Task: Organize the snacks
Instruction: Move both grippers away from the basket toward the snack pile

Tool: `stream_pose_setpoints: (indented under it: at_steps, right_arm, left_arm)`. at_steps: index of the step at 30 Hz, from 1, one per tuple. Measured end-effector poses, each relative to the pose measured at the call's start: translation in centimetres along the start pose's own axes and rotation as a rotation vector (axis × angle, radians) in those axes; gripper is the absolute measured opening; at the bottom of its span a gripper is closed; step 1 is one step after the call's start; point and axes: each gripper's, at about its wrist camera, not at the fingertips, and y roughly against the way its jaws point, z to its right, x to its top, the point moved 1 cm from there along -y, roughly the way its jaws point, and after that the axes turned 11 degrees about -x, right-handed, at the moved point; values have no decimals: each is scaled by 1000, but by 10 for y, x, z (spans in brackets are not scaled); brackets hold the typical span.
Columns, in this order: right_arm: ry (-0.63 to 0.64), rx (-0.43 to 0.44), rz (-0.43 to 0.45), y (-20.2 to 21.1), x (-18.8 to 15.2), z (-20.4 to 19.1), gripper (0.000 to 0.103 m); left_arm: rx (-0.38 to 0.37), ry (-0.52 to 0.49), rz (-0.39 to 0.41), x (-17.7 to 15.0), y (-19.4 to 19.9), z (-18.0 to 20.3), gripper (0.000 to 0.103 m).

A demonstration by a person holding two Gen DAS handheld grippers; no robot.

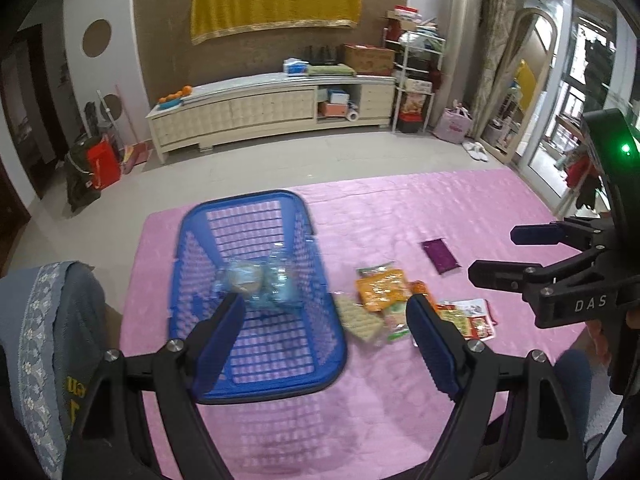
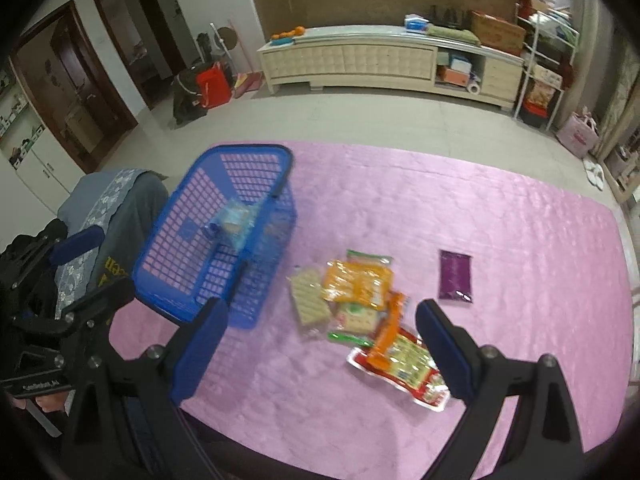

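A blue plastic basket (image 1: 240,203) (image 2: 248,149) stands on the pink mat (image 1: 400,208) (image 2: 500,220), with a pale blue clear-wrapped packet (image 1: 260,280) (image 2: 232,220) inside. To its right lies a pile of snacks: an orange packet (image 1: 380,288) (image 2: 356,284), a cracker packet (image 1: 360,320) (image 2: 308,300) and a red-edged packet (image 1: 476,320) (image 2: 404,368). A purple packet (image 1: 440,256) (image 2: 456,276) lies apart, farther right. My left gripper (image 1: 326,300) (image 2: 96,264) hovers open over the basket's near right side. My right gripper (image 1: 504,254) (image 2: 322,308) is open above the pile. Neither holds anything.
A chair with a blue-grey flowered cover (image 1: 40,320) (image 2: 112,204) stands at the mat's left edge, close to the basket. Beyond the mat is bare floor, then a long cream cabinet (image 1: 272,108) (image 2: 360,60) along the far wall. Shelves and bags crowd the far right.
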Motion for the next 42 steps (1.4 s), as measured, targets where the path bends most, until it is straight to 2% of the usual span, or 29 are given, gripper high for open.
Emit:
stream_pose_setpoints:
  at_steps: [6, 12, 20, 28, 32, 42]
  right_arm:
    - [-49, -21, -18, -4, -20, 37, 97]
    - [-117, -4, -44, -13, -46, 68, 97]
    - [-115, -39, -58, -27, -73, 94, 97]
    - [-115, -52, -95, -55, -96, 115, 97]
    - [-138, -68, -79, -68, -99, 126, 97]
    - [-152, -131, -97, -106, -101, 142, 97]
  left_arm:
    - [-30, -34, -35, -3, -22, 30, 81]
    - [-56, -51, -66, -10, -47, 57, 81]
    - [-88, -51, -129, -25, -86, 86, 81]
    - [-117, -42, -191, -36, -130, 100, 81]
    - [-125, -42, -224, -39, -152, 106, 81]
    - [-93, -42, -282, -34, -203, 107, 81]
